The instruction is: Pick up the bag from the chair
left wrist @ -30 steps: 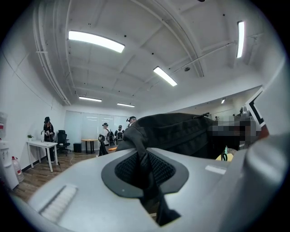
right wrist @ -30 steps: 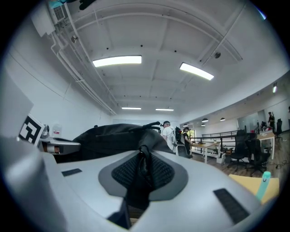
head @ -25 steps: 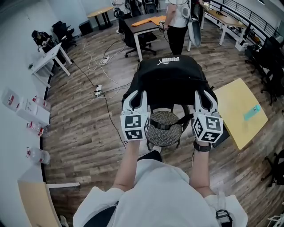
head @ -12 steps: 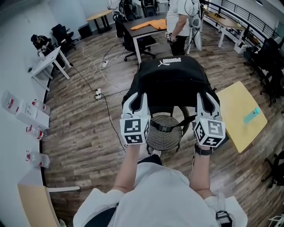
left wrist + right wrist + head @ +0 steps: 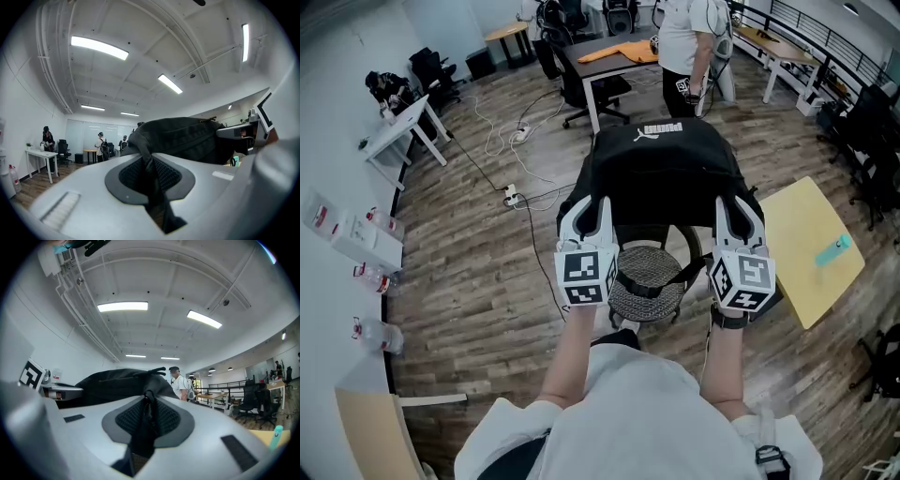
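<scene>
Head view shows a black fabric backpack with a white logo (image 5: 661,169) held up between both tools, just beyond a round woven-seat chair (image 5: 642,274). It seems to hang clear of the seat, though the steep angle makes that hard to judge. The backpack looks closed, and its contents are hidden.

The left gripper (image 5: 591,211) is clamped on a black strap at the bag's left side (image 5: 152,185), its jaws pressed together on the webbing. The right gripper (image 5: 736,211) is likewise closed on a black strap at the bag's right side (image 5: 147,420).

To the right stands a pale yellow tabletop (image 5: 797,253) with a small teal object (image 5: 832,247) on it. Far off, a person in a white shirt (image 5: 689,33) stands beside a dark desk (image 5: 605,54).
</scene>
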The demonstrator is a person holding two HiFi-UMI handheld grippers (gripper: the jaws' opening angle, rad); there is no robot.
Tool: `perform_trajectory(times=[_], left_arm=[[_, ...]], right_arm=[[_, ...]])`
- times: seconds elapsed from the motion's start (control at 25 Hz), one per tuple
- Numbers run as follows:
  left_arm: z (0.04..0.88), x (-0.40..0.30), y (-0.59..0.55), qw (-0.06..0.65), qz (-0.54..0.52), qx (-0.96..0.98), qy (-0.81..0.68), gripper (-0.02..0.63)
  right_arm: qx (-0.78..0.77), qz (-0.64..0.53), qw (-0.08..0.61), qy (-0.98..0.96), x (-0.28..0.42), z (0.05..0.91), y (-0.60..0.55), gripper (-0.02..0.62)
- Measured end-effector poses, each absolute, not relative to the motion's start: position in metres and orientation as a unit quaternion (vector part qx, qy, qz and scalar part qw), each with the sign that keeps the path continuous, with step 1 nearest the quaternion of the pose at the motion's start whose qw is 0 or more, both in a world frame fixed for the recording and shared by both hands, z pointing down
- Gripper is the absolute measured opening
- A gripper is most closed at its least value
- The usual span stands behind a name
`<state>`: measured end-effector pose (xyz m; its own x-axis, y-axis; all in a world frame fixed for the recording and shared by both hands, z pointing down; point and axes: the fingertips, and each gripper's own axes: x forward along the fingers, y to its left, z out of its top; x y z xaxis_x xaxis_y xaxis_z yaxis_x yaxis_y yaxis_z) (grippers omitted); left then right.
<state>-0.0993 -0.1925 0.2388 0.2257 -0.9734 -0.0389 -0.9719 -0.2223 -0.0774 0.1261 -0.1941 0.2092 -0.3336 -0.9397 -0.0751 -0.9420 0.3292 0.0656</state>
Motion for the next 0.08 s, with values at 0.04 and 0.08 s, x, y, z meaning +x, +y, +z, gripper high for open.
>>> perform_trajectory(times=[0.04,0.08], left_arm=[[0.2393,-0.0993,-0.1938,0.042,-0.009,-0.781,0.622,0.044],[0.2399,-0.0993,-0.1951,0.042,-0.009,-0.781,0.623,0.044]], right_arm=[[-0.577,0.048,0.011,0.815,0.1261,0.2099,-0.1957,0.066],[-0.577,0.048,0.011,0.815,0.1261,0.2105,-0.1972,0.066]])
